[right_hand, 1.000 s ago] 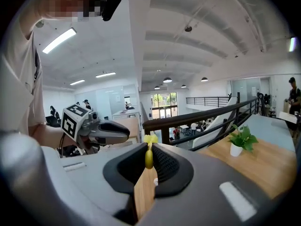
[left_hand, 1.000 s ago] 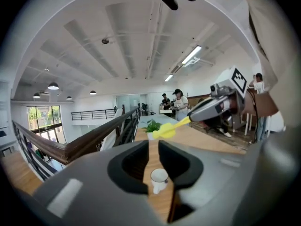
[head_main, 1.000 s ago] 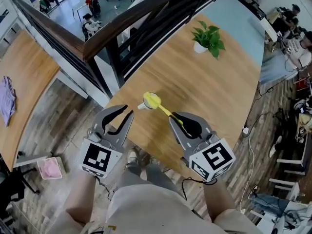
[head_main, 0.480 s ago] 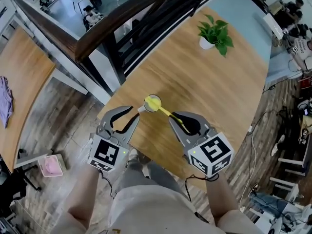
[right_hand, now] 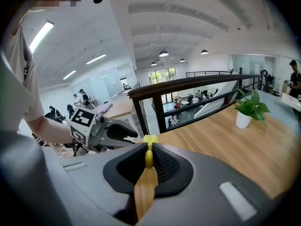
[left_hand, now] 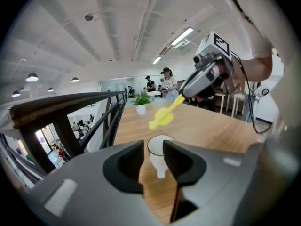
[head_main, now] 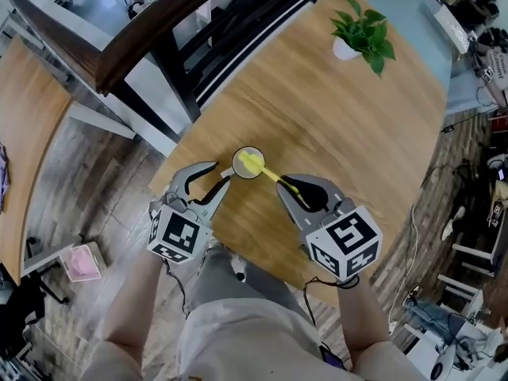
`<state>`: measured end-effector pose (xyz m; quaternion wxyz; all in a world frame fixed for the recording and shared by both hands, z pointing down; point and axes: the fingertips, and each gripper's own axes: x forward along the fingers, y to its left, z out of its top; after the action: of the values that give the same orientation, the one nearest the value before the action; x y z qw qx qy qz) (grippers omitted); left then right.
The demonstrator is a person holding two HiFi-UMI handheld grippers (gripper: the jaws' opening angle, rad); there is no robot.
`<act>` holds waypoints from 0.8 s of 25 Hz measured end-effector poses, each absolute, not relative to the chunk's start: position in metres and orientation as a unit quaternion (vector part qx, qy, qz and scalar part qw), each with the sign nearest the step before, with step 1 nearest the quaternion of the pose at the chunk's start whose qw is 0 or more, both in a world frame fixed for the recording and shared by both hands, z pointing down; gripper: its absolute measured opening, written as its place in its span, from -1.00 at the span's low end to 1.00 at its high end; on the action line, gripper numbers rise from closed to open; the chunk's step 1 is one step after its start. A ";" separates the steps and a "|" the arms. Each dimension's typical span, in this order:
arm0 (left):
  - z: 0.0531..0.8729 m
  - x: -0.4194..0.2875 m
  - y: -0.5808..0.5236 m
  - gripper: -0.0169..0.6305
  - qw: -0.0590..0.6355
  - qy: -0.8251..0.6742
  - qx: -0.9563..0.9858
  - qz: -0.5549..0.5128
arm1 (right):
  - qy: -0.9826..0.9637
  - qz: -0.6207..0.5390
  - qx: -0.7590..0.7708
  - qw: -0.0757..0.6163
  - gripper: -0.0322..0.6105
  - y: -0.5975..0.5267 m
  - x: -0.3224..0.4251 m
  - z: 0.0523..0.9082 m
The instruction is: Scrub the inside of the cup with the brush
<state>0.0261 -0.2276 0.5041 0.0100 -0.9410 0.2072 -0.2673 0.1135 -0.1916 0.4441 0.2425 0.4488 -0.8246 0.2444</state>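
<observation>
Open mezzanine office with a grey wood-plank floor [head_main: 95, 189] and ceiling strip lights in both gripper views. Largest on it, a light wooden table [head_main: 341, 133], stretching from the person's knees away to the far right. Along the table's left edge, a dark-topped railing [head_main: 159, 30] with black bars. Off at the far left, well apart, a second wooden tabletop [head_main: 24, 125]. At the bottom of the head view, the person [head_main: 238, 332] in pale clothes, one forearm behind each tool.

Right gripper [head_main: 290, 187] over the table's near edge, marker cube toward the camera, jaws clamped tight on the handle of the yellow brush [head_main: 266, 175]. Left gripper [head_main: 221, 173] at the table's near left corner, aimed at the cup. Jaws standing well apart, just now opened wider. Between their tips in the left gripper view, the cup's handle, with neither pad pressing on it.

Potted plant [head_main: 361, 34] in a white pot near the table's far right corner, well apart from everything else.

White cup [head_main: 240, 169] upright near the near left corner, just inside the edge, handle turned toward the left gripper.

Brush slanting from the right gripper up and left across the head view. Yellow head over the cup's mouth there. Seen from the left gripper view, hanging just above the rim.
</observation>
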 end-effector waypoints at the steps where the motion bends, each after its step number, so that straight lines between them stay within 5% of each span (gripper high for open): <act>1: 0.513 0.026 -0.228 -0.56 0.004 0.203 -0.940 -0.273 | -0.824 0.247 0.449 0.243 -0.79 -0.193 0.114 0.448; 16: 0.591 0.041 -0.221 -0.56 -0.036 0.150 -0.940 -0.303 | -0.813 0.270 0.447 0.258 -0.79 -0.208 0.112 0.503; 20: 0.594 0.040 -0.225 -0.75 -0.043 0.165 -0.940 -0.295 | -0.812 0.270 0.441 0.270 -0.79 -0.206 0.111 0.510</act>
<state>0.0404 -0.2250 0.5938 -0.0434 -0.9402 0.1649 -0.2949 0.1114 -0.2065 0.5099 0.2700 0.4412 -0.8123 0.2696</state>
